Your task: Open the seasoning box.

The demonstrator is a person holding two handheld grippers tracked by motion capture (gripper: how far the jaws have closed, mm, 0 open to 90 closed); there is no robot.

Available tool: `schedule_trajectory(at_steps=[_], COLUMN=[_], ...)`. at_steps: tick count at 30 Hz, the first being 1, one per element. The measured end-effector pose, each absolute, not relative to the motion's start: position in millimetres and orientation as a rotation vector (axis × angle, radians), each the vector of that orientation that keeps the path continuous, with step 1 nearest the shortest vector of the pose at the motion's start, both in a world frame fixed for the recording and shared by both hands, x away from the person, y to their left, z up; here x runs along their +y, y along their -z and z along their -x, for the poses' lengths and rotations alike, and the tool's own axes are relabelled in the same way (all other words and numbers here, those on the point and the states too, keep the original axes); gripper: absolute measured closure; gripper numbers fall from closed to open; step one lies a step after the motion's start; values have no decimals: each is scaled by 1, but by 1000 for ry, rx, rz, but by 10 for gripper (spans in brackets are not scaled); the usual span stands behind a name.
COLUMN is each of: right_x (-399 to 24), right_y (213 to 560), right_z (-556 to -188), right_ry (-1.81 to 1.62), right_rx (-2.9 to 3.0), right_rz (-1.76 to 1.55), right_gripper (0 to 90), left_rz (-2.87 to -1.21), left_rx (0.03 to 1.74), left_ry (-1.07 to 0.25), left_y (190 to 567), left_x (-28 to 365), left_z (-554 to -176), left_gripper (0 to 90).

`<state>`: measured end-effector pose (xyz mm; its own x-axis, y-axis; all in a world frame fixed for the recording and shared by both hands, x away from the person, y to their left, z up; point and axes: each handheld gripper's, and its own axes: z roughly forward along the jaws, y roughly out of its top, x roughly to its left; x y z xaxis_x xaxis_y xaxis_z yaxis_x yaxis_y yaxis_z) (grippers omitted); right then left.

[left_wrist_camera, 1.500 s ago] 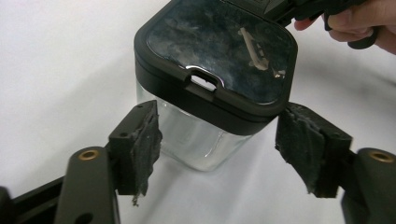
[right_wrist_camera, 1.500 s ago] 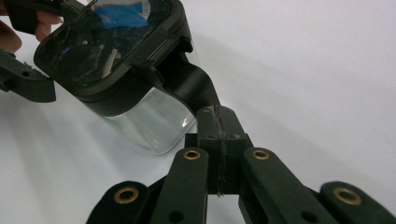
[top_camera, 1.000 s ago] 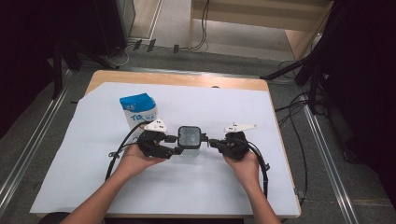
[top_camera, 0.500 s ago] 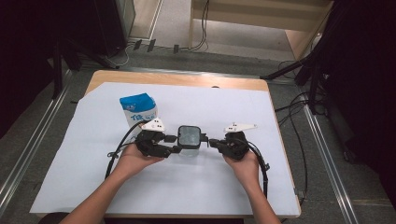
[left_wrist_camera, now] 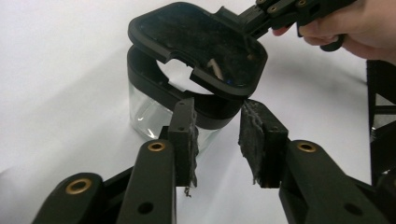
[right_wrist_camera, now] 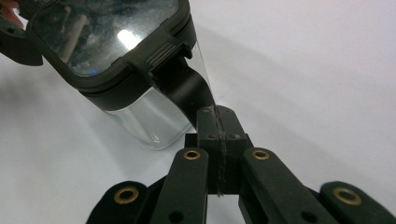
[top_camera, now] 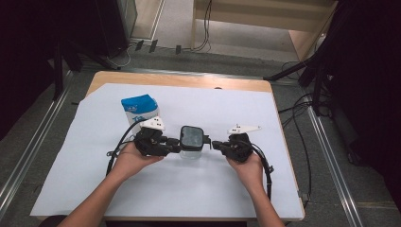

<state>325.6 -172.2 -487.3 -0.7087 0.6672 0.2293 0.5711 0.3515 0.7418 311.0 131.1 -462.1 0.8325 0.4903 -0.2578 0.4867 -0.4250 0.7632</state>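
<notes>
Here the clear box [top_camera: 191, 147] stands mid-desk [top_camera: 198, 198]; it looks light, hard and slippery, so its black rim seems the safest hold. The right gripper [right_wrist_camera: 217, 114] is clamped tight on the lid's tab. The left gripper [left_wrist_camera: 217, 135] has just been closing, its pads probably not yet touching the rim.

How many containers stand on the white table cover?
2: a clear container with a black lid in the middle, between the two hand-held grippers, and a blue and white carton behind the left one. None seems hidden.
</notes>
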Motion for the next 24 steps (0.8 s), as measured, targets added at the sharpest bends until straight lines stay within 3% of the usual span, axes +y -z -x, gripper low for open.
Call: schedule_trajectory(at_steps=[10,24], right_x=[-171,-169], right_y=[487,486], right_z=[-325,-321], right_ry=[-1295,-1278], right_rx=[2488,2466], right_rz=[-1153,-1137], right_gripper=[900,900], left_rz=[-2057,-2071], left_rx=[727,701], left_ry=[61,13], left_y=[453,426], left_x=[135,105], left_z=[-318,-325], left_gripper=[890,900])
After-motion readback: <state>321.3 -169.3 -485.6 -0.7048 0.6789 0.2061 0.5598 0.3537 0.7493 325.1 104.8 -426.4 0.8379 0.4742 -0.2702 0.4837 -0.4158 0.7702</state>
